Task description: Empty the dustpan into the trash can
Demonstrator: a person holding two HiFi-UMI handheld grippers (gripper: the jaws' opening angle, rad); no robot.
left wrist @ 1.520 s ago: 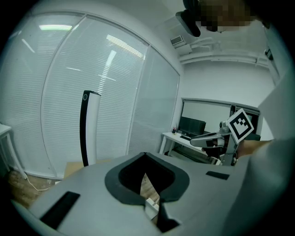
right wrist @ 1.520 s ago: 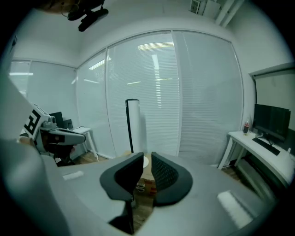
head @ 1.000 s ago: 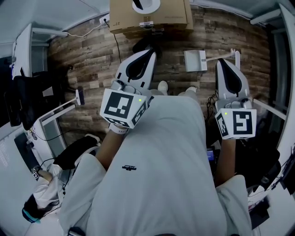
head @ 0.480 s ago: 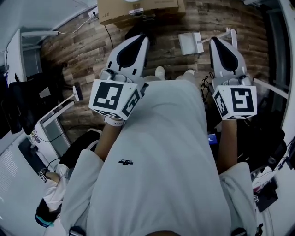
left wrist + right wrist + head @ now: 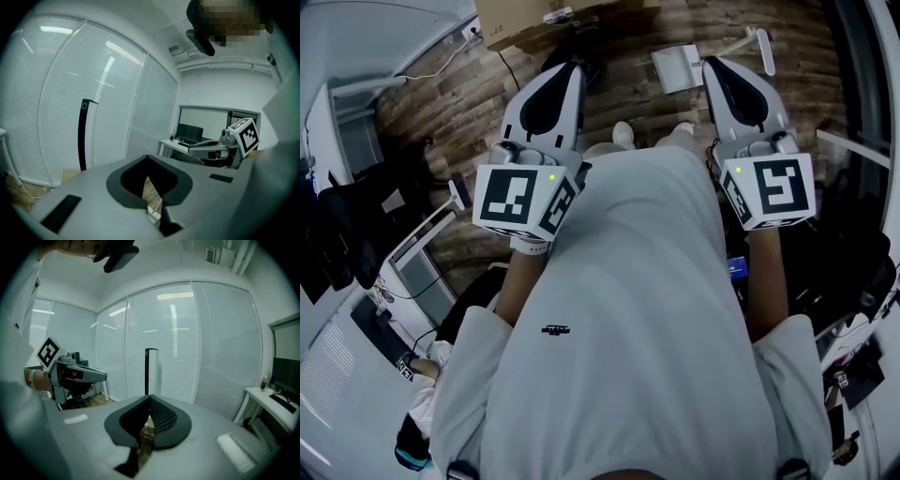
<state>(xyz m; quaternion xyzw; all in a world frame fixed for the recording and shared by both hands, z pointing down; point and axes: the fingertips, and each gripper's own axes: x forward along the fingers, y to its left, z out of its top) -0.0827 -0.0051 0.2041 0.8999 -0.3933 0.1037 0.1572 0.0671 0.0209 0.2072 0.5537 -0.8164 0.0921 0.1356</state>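
Jaws together: left gripper (image 5: 568,69), right gripper (image 5: 716,66)

The head camera sits just above the person's white T-shirt (image 5: 628,309), facing steeply down over it to the plank floor (image 5: 619,84). The left gripper view's camera rides close behind the left gripper (image 5: 570,67), left of the T-shirt, facing nearly level at the window blinds (image 5: 103,93). The right gripper view mirrors it from the right gripper (image 5: 714,62). Both gripper views share the blinds, a tall dark tower (image 5: 84,136) beyond the T-shirt, and the T-shirt's edge. Each also catches the other gripper.
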